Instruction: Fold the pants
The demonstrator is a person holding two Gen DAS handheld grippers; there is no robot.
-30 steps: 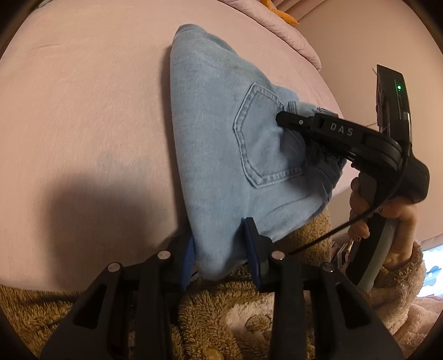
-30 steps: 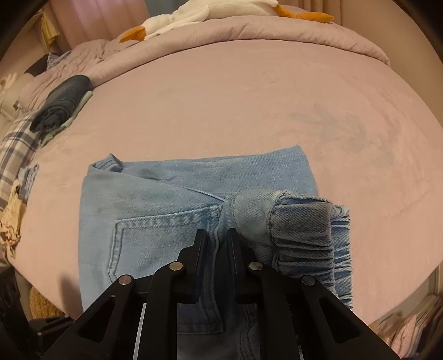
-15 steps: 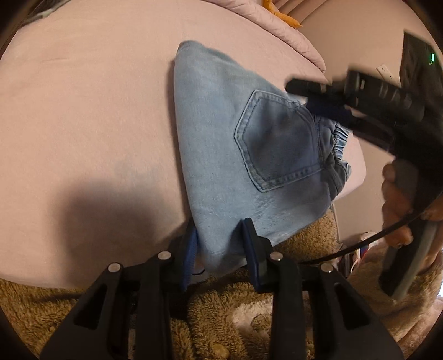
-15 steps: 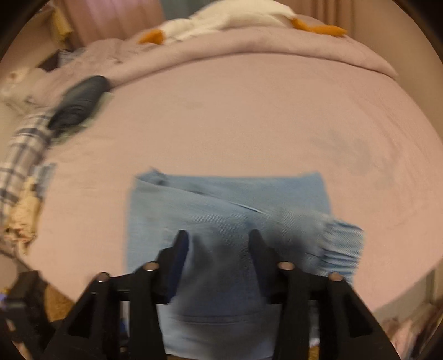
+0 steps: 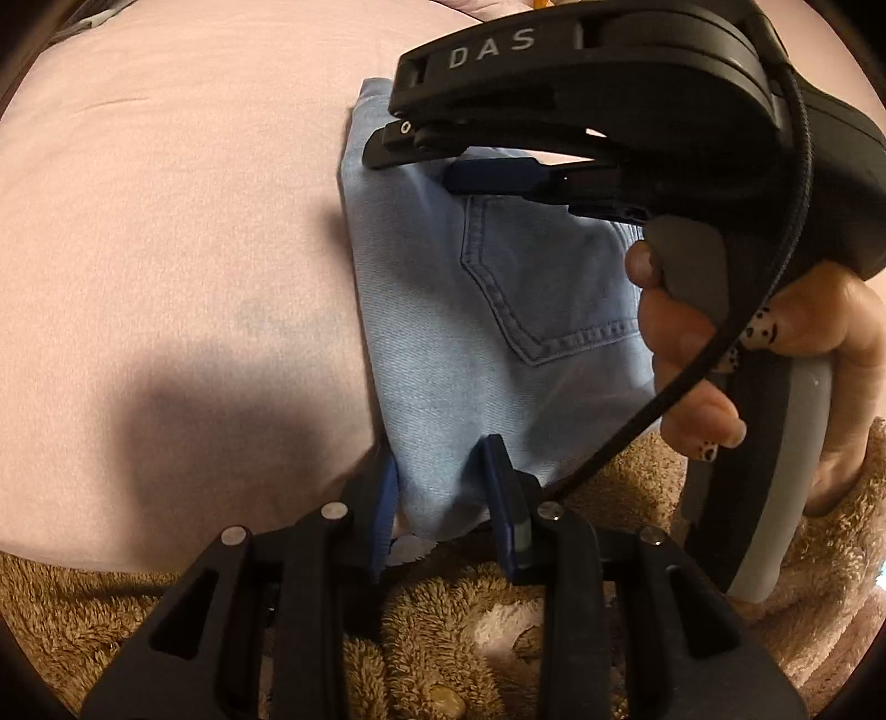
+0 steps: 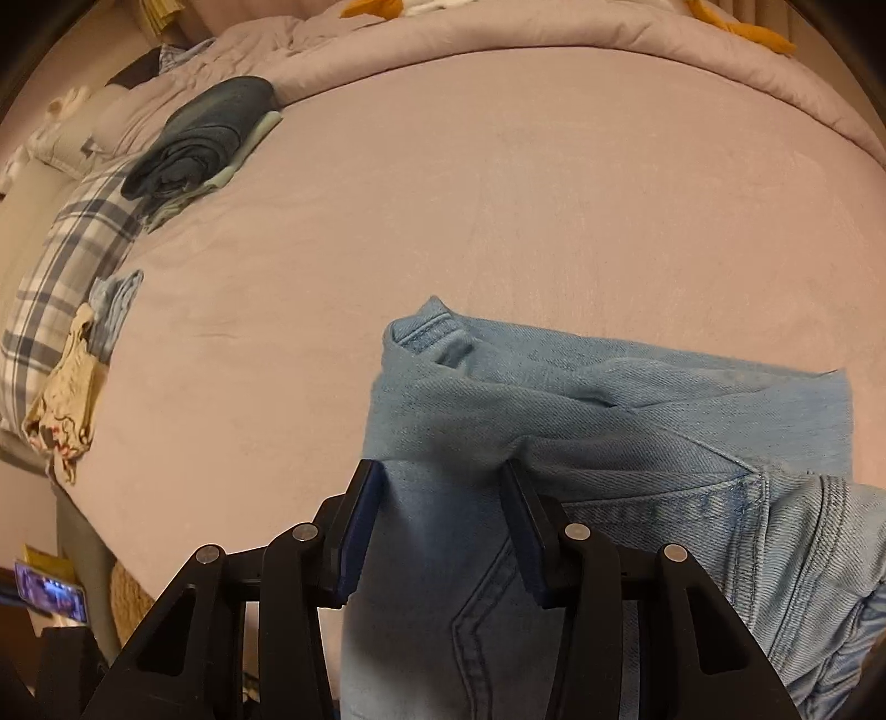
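Observation:
Light blue jeans point(image 5: 432, 310) lie folded on the pink bed sheet point(image 5: 166, 166), back pocket up. My left gripper point(image 5: 443, 482) is shut on their near corner at the bed's edge, a blue pad on each side of the bunched denim. A hand point(image 5: 692, 332) holds my right gripper point(image 5: 415, 166) over the far part of the jeans. In the right wrist view the right gripper point(image 6: 440, 482) stands open, its pads astride a ridge of the jeans point(image 6: 637, 421) near their left edge. The gathered waistband point(image 6: 830, 526) lies to the right.
A dark rolled garment point(image 6: 205, 133) and a plaid cloth point(image 6: 72, 260) lie at the bed's far left, with small clothes point(image 6: 83, 354) nearer. A bunched duvet point(image 6: 498, 39) runs along the back. Brown fleece point(image 5: 443, 637) is under my left gripper. A lit phone point(image 6: 50, 590) shows at lower left.
My right gripper let go of the denim by the waistband, opened, and moved left across the jeans toward their left edge. My left gripper kept its grip in place.

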